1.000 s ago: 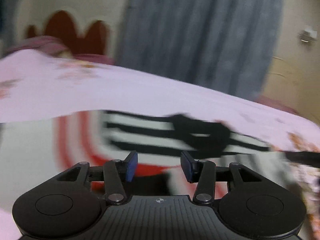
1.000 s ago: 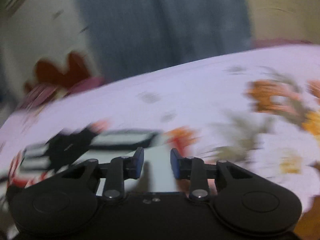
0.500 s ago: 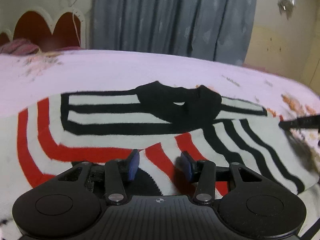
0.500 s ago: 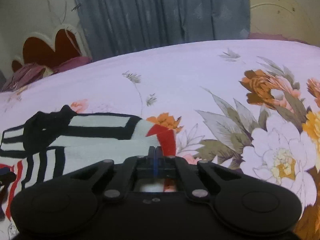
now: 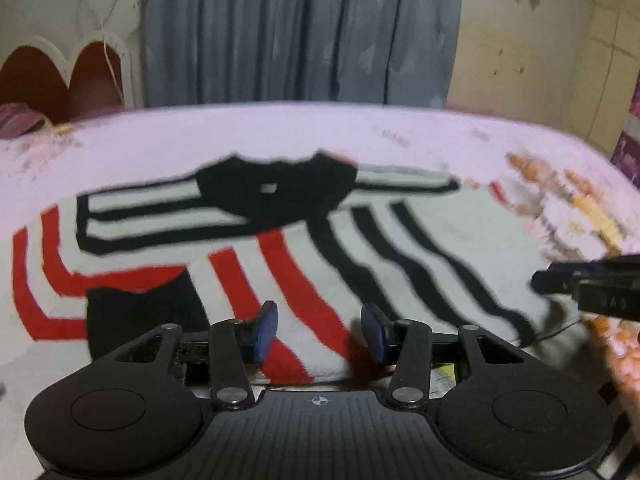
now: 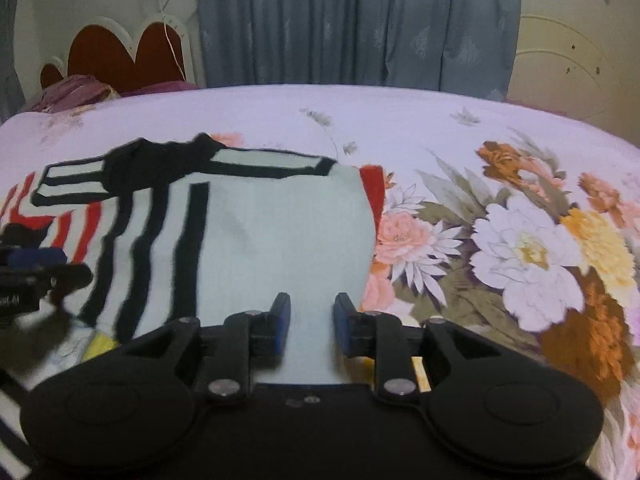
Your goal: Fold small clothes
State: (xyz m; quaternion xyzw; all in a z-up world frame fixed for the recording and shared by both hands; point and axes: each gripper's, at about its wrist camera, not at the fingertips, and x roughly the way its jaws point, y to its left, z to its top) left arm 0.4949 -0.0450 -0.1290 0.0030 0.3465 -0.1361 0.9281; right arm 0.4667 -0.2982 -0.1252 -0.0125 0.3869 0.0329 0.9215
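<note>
Lying flat on the bedsheet [image 6: 400, 120], a small striped sweater [image 6: 280, 232] occupies the near left part of the bed. The sweater is white with black stripes across one part and red stripes [image 5: 280, 272] across another; its black collar [image 5: 276, 188] points toward the far side of the bed. In the right wrist view a white panel with a straight right-hand edge covers the middle of the garment, and a red strip shows just beyond that edge.

The left gripper [image 5: 318, 332] hangs low over the near hem, above the red stripes. Its jaws stand apart, with cloth visible between the blue pads [image 5: 266, 332] and nothing held. The right gripper [image 6: 310, 322] hangs over the white panel near its right edge. Its jaws also stand apart and hold nothing. Each gripper appears at the margin of the other's view, near but not touching.

The bedsheet is pale lilac with a large flower print [image 6: 528, 256] to the right of the sweater. Behind the bed hang blue-grey curtains [image 6: 352, 20]. A scalloped red headboard [image 6: 120, 56] stands at the far left, with a purple pillow [image 6: 68, 92] before it.
</note>
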